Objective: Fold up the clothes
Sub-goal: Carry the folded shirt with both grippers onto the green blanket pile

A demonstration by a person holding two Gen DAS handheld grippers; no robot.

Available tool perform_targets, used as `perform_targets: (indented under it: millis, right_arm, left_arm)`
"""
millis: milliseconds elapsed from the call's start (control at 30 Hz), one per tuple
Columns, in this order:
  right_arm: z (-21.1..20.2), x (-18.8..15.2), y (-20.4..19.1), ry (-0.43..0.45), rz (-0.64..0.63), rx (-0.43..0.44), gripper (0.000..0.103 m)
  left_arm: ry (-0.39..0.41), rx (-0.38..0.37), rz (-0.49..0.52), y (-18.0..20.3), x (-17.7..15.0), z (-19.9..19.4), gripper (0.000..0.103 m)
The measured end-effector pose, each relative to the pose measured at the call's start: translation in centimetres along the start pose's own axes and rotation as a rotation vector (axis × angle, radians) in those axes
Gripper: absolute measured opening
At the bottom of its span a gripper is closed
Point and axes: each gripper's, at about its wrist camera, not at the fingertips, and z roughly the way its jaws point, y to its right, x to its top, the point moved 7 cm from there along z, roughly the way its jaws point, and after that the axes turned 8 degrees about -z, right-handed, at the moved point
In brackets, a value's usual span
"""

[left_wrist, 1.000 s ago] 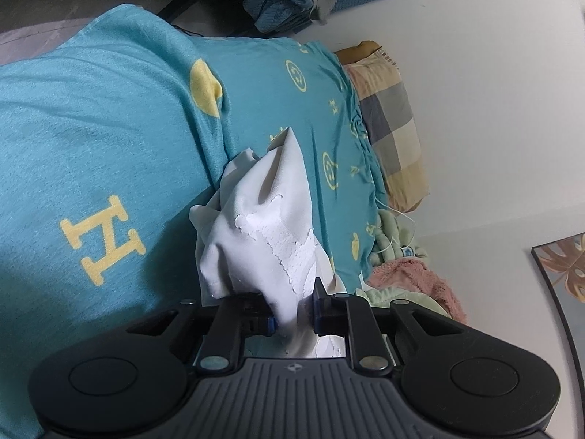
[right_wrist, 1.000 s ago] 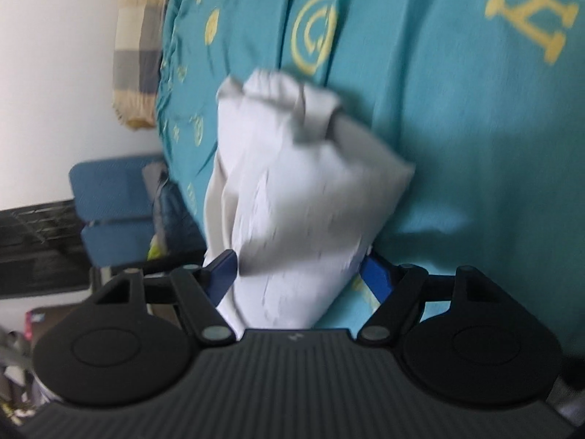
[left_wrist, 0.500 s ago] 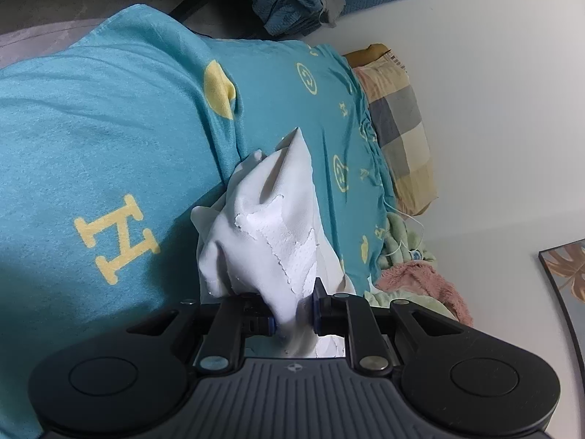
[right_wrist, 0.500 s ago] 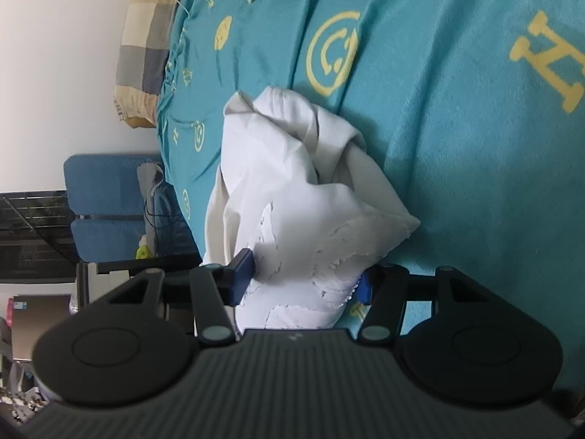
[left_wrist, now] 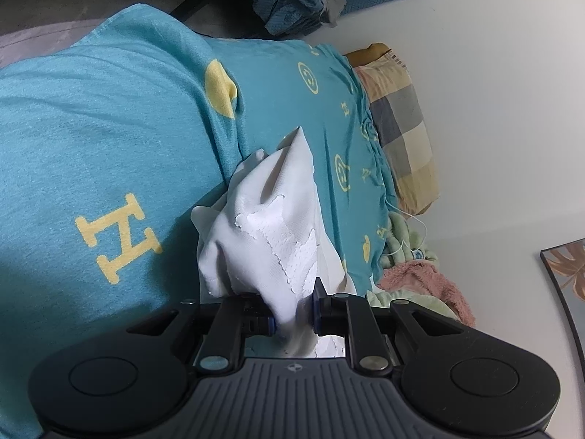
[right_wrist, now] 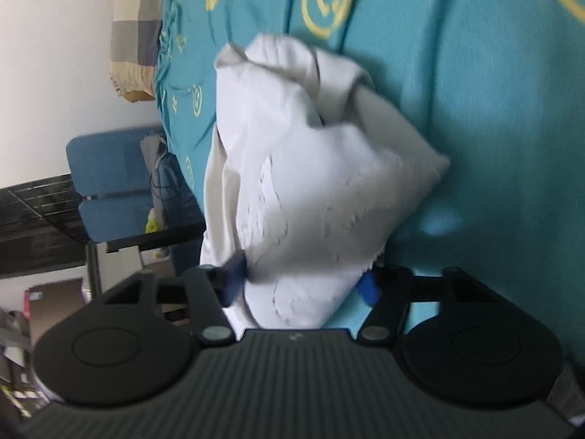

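Note:
A crumpled white garment (left_wrist: pixel 270 234) with a lace patch lies bunched on the teal bed cover (left_wrist: pixel 91 139). My left gripper (left_wrist: pixel 294 316) is shut on a fold of the garment near its lower end. In the right wrist view the same white garment (right_wrist: pixel 303 190) fills the middle. My right gripper (right_wrist: pixel 303 285) is open, its blue fingertips (right_wrist: pixel 234 278) standing on either side of the bunched cloth without pinching it. That view is blurred.
The teal cover (right_wrist: pixel 493 109) has yellow letters and smiley prints. A checked pillow (left_wrist: pixel 402 124) lies by the white wall. Pink and green cloths (left_wrist: pixel 424 281) are heaped near it. A blue chair (right_wrist: pixel 109 183) with clothes stands past the bed's edge.
The right gripper has come closer to the garment, which now looms larger between its open fingers. The left gripper keeps its hold and has shifted only slightly.

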Motion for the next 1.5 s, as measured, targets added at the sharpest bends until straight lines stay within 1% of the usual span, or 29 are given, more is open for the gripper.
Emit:
perform_targets:
  millis: [33, 100, 167, 200, 267, 367, 433, 500, 600, 733, 867, 967, 1033, 1100, 1167, 1233, 1267, 1333, 1367, 1433, 1500]
  right_arm:
    - [0.1, 0.0, -0.2, 0.01, -0.021, -0.009, 0.045]
    - [-0.1, 0.1, -0.8, 0.029, -0.055, -0.013, 0.034]
    - [-0.5, 0.5, -1.4, 0.051, -0.072, -0.003, 0.031]
    - [-0.8, 0.7, -1.7, 0.062, -0.079, 0.005, 0.029]
    - [-1.9, 1.1, -2.6, 0.086, -0.081, 0.03, 0.029]
    - [-4.7, 2.4, -4.3, 0.129, -0.082, 0.073, 0.028]
    - [-6.7, 4.2, -6.0, 0.16, -0.094, 0.101, 0.028]
    - [-8.9, 6.4, -7.8, 0.191, -0.103, 0.13, 0.028]
    - [-12.6, 10.9, -10.8, 0.247, -0.136, 0.154, 0.028]
    - [-18.8, 18.4, -14.8, 0.351, -0.197, 0.184, 0.028]
    - [-25.6, 26.4, -18.0, 0.455, -0.25, 0.204, 0.028]
    - [-30.4, 31.7, -19.3, 0.547, -0.311, 0.197, 0.028]
    - [-32.8, 34.4, -19.6, 0.614, -0.358, 0.18, 0.028]
    - [-34.4, 36.6, -19.4, 0.666, -0.412, 0.148, 0.028]
    - [-35.1, 38.0, -18.4, 0.692, -0.461, 0.1, 0.028]
    - [-35.1, 38.3, -16.2, 0.692, -0.476, 0.046, 0.028]
    - [-35.1, 38.3, -15.1, 0.691, -0.482, 0.019, 0.028]
    - [-34.3, 38.2, -12.1, 0.653, -0.447, -0.043, 0.028]
    - [-33.8, 37.8, -10.6, 0.636, -0.426, -0.065, 0.028]
    - [-33.2, 36.5, -7.9, 0.598, -0.398, -0.095, 0.028]
    - [-32.8, 35.0, -6.0, 0.565, -0.375, -0.109, 0.028]
  left_arm:
    - [0.001, 0.001, 0.004, 0.1, 0.0, 0.1, 0.018]
    - [0.002, 0.001, 0.009, 0.3, 0.0, 0.1, 0.018]
    - [0.002, 0.002, 0.006, 0.7, -0.1, -0.3, 0.017]
    - [0.002, 0.0, 0.009, 1.0, -0.2, -0.5, 0.017]
    - [0.007, -0.018, 0.05, 3.0, -0.7, -1.3, 0.017]
    - [-0.007, -0.042, 0.101, 6.8, -1.8, -2.0, 0.017]
    - [-0.032, -0.067, 0.105, 9.8, -2.6, -1.6, 0.016]
    - [-0.065, -0.093, 0.11, 13.6, -3.7, -0.7, 0.016]
    - [-0.111, -0.138, 0.159, 20.5, -6.1, 1.7, 0.016]
    - [-0.184, -0.21, 0.205, 30.1, -10.3, 6.1, 0.016]
    - [-0.264, -0.295, 0.251, 39.6, -15.3, 11.2, 0.016]
    - [-0.315, -0.359, 0.296, 44.8, -19.6, 14.9, 0.016]
    - [-0.338, -0.391, 0.327, 47.3, -22.4, 17.5, 0.017]
    - [-0.345, -0.408, 0.372, 48.4, -24.9, 19.8, 0.017]
    - [-0.352, -0.403, 0.424, 47.8, -26.9, 21.5, 0.017]
    - [-0.359, -0.394, 0.481, 46.9, -29.0, 23.2, 0.017]
    - [-0.364, -0.371, 0.528, 45.8, -29.7, 23.9, 0.017]
    - [-0.386, -0.31, 0.609, 43.3, -30.9, 24.7, 0.017]
    - [-0.405, -0.286, 0.631, 41.7, -31.4, 24.5, 0.017]
    - [-0.444, -0.257, 0.65, 39.0, -31.9, 24.3, 0.017]
    - [-0.478, -0.236, 0.665, 36.8, -32.3, 23.3, 0.017]
